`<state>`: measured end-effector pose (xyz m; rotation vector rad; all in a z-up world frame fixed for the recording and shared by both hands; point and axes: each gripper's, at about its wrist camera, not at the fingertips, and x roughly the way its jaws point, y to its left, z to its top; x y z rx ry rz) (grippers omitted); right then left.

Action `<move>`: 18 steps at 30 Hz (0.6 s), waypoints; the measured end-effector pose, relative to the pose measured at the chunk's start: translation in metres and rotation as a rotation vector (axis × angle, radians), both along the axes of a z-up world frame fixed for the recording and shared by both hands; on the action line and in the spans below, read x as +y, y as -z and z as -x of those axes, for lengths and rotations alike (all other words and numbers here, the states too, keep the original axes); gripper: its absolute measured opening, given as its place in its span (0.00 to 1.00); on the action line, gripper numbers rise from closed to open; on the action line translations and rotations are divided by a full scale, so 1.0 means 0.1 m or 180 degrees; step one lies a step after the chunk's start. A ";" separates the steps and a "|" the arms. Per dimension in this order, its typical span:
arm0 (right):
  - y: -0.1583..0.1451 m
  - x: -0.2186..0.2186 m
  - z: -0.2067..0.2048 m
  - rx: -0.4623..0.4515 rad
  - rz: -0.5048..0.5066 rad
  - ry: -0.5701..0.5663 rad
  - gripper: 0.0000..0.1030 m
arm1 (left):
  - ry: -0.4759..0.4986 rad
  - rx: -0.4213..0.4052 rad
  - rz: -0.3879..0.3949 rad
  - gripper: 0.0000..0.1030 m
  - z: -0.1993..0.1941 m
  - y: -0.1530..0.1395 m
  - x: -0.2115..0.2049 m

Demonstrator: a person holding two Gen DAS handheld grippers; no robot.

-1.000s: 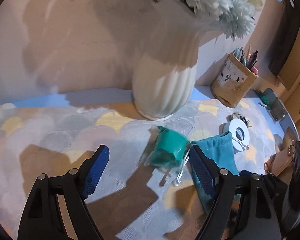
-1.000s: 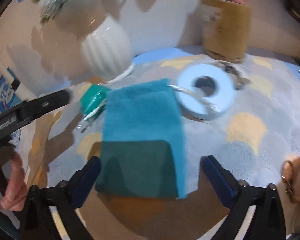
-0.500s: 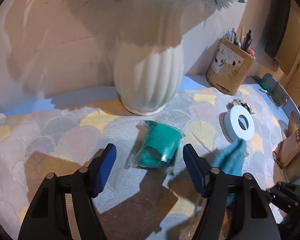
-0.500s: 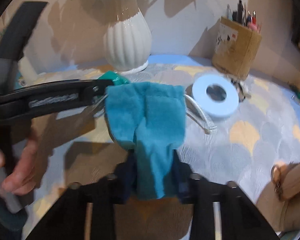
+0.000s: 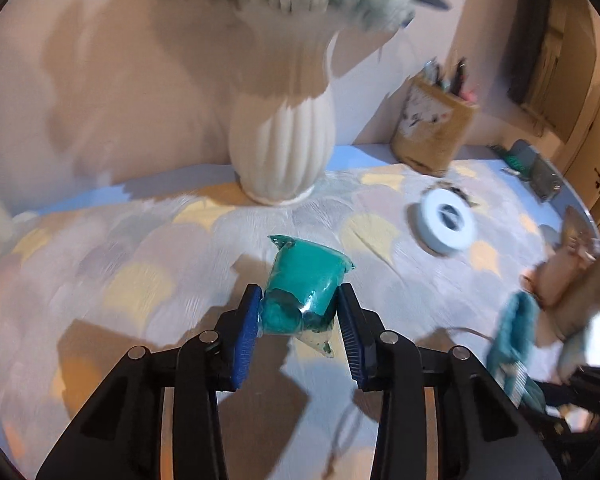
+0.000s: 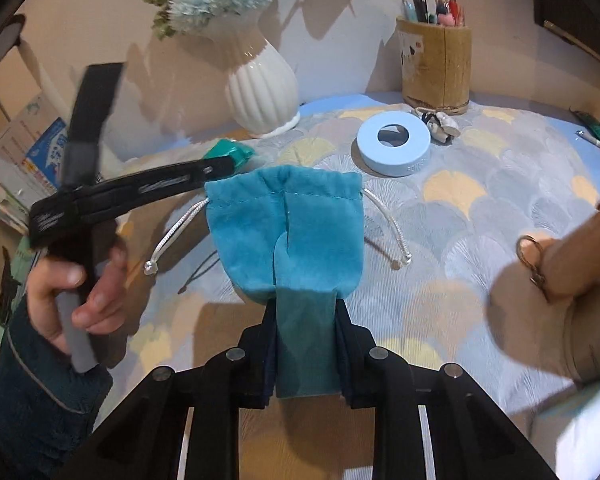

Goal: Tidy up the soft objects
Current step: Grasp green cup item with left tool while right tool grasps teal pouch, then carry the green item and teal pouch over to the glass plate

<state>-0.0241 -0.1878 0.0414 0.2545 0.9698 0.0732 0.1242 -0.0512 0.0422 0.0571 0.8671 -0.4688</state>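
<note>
A green soft item in clear plastic wrap sits between the blue pads of my left gripper, which is shut on it just above the patterned tablecloth. It shows partly behind the left gripper in the right wrist view. My right gripper is shut on the bottom of a blue velvet drawstring pouch, held up with its gathered mouth away from me and white cords hanging at both sides. The pouch appears at the right edge of the left wrist view.
A white ribbed vase with flowers stands at the back. A light blue tape ring, a pen holder, a tan strap with a metal ring and stacked boxes at the left are around.
My left gripper has closed on the green wrapped item. My right gripper has lifted the blue pouch higher and away from the left one.
</note>
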 end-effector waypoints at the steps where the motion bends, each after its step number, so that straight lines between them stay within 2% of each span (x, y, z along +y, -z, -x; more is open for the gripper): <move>1: -0.03 0.02 0.07 0.0008 0.0004 -0.0021 0.23 | -0.0025 -0.0037 -0.0010 0.34 0.12 -0.04 0.05; 5: -0.07 0.08 0.33 0.0123 -0.0061 -0.0075 0.23 | -0.0196 -0.0084 0.0098 0.34 0.72 -0.15 0.33; 10: 0.00 0.20 0.64 0.0265 -0.0114 -0.0209 0.23 | -0.0440 -0.0072 0.0172 0.34 1.28 -0.04 0.53; 12: 0.11 0.24 0.74 0.0373 -0.0219 -0.0259 0.28 | -0.0487 -0.0098 0.0194 0.34 1.41 0.03 0.56; 14: 0.30 0.21 0.77 0.0580 -0.0525 -0.0233 0.52 | -0.0514 -0.0079 0.0270 0.34 1.50 0.13 0.61; 16: 0.33 0.13 0.86 0.0429 -0.0722 -0.0159 0.55 | -0.0562 -0.0062 0.0348 0.34 1.55 0.24 0.68; 18: 0.31 0.11 0.98 0.0346 -0.0761 -0.0153 0.61 | -0.0601 -0.0026 0.0451 0.34 1.58 0.33 0.76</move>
